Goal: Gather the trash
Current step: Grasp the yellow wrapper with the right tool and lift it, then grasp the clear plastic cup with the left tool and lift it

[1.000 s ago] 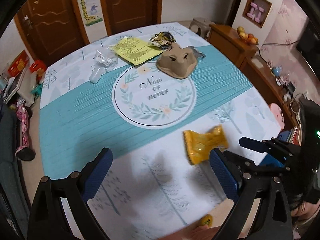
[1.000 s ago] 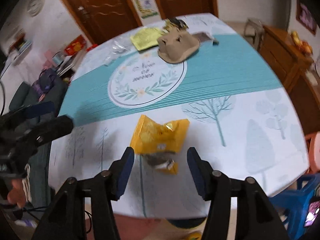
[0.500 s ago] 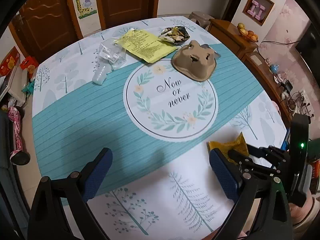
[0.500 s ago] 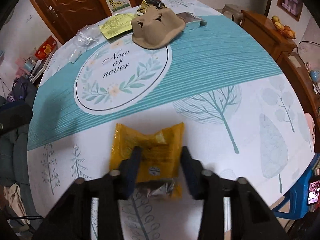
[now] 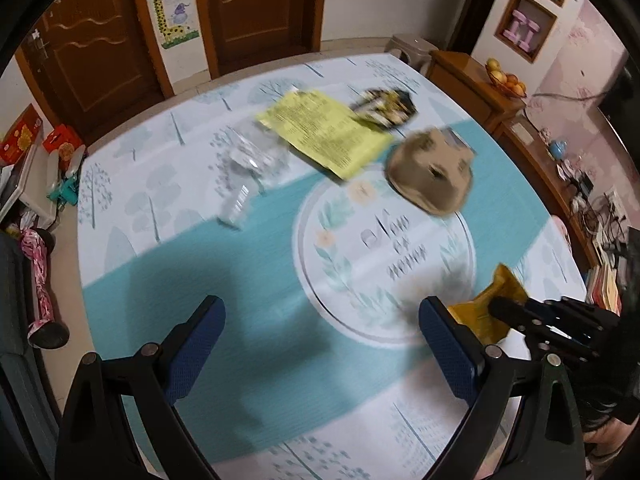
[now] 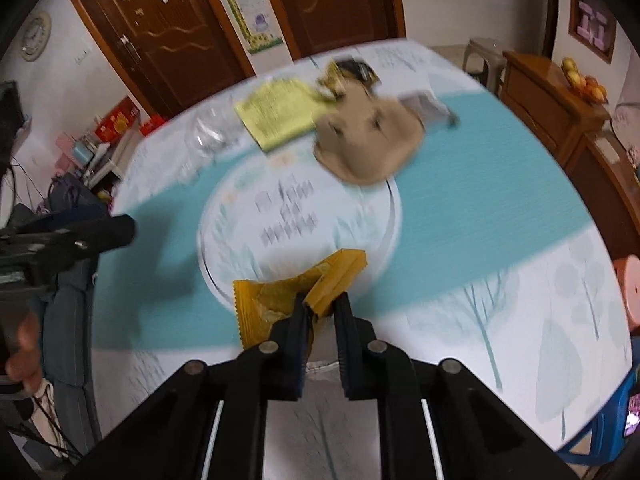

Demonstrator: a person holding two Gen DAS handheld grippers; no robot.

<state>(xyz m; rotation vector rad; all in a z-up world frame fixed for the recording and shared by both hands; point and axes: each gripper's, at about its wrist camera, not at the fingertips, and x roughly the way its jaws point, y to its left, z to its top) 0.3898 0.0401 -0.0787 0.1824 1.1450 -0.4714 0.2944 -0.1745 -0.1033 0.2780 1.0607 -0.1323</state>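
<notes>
A crumpled yellow snack wrapper (image 6: 260, 304) sits pinched between the fingers of my right gripper (image 6: 321, 304), whose jaws are closing on it; it hangs just above the tablecloth (image 6: 480, 200). In the left wrist view the same wrapper (image 5: 492, 300) shows at the right, with the right gripper (image 5: 506, 308) on it. My left gripper (image 5: 322, 312) is open over the teal stripe, nothing between its fingers. Farther back lie a brown pulp cup carrier (image 5: 434, 176), a yellow leaflet (image 5: 324, 132), a dark snack bag (image 5: 384, 106) and a clear plastic bag (image 5: 248, 168).
A wooden sideboard (image 5: 472, 76) with fruit stands right of the table, and a small stool (image 5: 408, 46) stands behind it. Boxes and clutter (image 5: 28, 152) crowd the floor at the left. A blue stool (image 6: 612, 432) stands by the near right edge. Brown doors close the back wall.
The right gripper's jaws have closed in on the yellow wrapper and raised it off the cloth. Both grippers have moved further in over the table, towards the far-side trash.
</notes>
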